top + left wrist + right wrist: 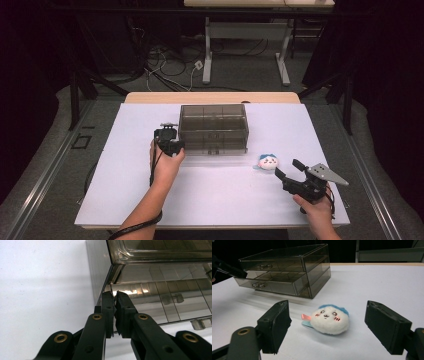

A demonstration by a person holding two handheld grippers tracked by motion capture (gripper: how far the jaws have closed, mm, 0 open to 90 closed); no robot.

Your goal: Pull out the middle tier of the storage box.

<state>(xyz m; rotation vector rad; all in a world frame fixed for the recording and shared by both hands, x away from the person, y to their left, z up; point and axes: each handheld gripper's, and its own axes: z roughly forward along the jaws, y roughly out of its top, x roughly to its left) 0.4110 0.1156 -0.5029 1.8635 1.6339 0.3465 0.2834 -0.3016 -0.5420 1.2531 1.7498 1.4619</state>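
The plush toy [329, 319] lies ungrasped at centre frame between the right gripper's [337, 326] wide-open jaws. At upper centre, the drawer box [214, 128] looks closed; the left gripper [115, 313], jaws together holding nothing, touches its corner, so nearly everything remains.

- white-topped desk [125, 190] with wooden edge showing at far side
- smoky clear drawer box [214, 128] sitting on desk, toward the far middle
- small plush toy [269, 162], white face, blue top, lying just right of box front
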